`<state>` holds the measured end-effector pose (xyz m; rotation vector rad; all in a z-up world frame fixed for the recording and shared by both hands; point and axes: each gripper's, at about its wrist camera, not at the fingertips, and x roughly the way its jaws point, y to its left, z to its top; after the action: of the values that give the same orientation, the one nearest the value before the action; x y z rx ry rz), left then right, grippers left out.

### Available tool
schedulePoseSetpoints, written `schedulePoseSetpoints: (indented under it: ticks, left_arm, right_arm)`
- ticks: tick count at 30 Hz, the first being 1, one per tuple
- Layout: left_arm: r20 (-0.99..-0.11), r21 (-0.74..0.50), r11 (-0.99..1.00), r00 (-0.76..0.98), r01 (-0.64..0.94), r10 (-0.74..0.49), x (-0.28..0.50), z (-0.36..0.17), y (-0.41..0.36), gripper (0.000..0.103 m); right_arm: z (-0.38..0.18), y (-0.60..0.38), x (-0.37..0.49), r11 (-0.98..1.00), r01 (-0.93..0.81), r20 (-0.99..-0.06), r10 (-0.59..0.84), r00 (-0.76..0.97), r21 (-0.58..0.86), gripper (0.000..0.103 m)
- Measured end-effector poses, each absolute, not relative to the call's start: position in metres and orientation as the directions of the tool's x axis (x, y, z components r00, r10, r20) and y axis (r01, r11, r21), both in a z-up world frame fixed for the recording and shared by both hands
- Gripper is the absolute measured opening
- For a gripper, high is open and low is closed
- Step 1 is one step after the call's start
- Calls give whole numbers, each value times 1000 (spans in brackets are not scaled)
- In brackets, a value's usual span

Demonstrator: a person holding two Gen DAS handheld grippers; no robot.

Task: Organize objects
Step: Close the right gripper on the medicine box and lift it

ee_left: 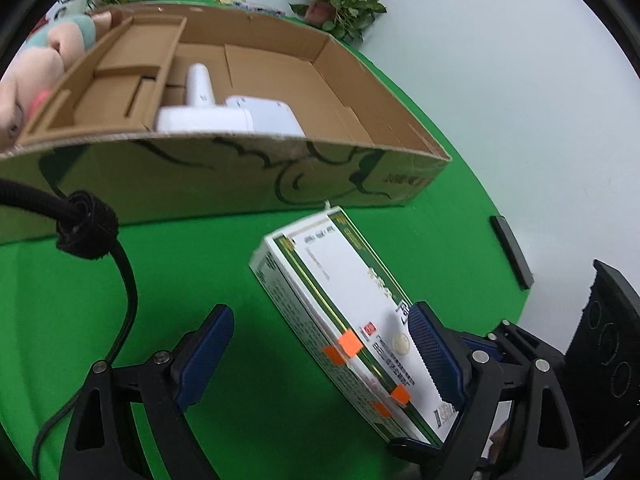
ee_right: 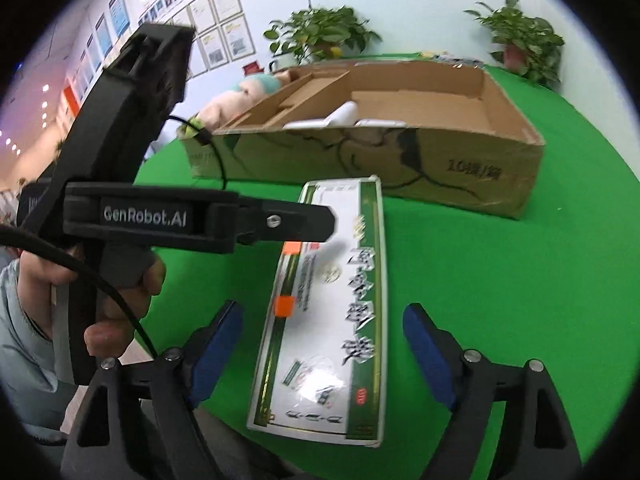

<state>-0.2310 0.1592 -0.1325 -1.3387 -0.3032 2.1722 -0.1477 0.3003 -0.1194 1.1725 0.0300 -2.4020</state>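
A long white and green carton (ee_left: 340,304) with orange tags lies flat on the green table, in front of an open cardboard box (ee_left: 224,176). My left gripper (ee_left: 320,344) is open; its right finger rests on the carton's top, its left finger is clear of it. In the right wrist view the carton (ee_right: 336,304) lies between the open fingers of my right gripper (ee_right: 324,344), which does not touch it. The left gripper's body (ee_right: 160,216) reaches over the carton's far end. White objects (ee_left: 228,114) lie inside the box.
A plush toy (ee_left: 36,68) lies behind the box's left end. Two potted plants (ee_left: 340,0) stand at the back by the wall. A black cable (ee_left: 116,280) hangs at the left. A dark strip (ee_left: 512,252) sits at the table's right edge.
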Motion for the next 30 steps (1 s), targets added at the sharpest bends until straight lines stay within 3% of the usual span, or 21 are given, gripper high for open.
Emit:
schedulePoseSetpoints:
  ticks: [8, 19, 24, 30]
  left_arm:
    - [-683, -585, -731, -272, -353, 678, -226, -142, 169, 87]
    - [-649, -635, -694, -253, -340, 718, -222, -147, 166, 72]
    - [-646, -638, -691, -253, -339, 720, -221, -148, 168, 69]
    - [-646, -637, -690, -251, -342, 721, -220, -149, 171, 68]
  right_arm:
    - [-123, 296, -143, -915, 388, -768, -329, -550, 114, 83]
    - [-123, 285, -139, -903, 425, -789, -308, -532, 66, 79]
    - [-124, 286, -142, -921, 387, -797, -264, -543, 41, 69]
    - [-124, 286, -144, -927, 375, -797, -239, -555, 16, 66]
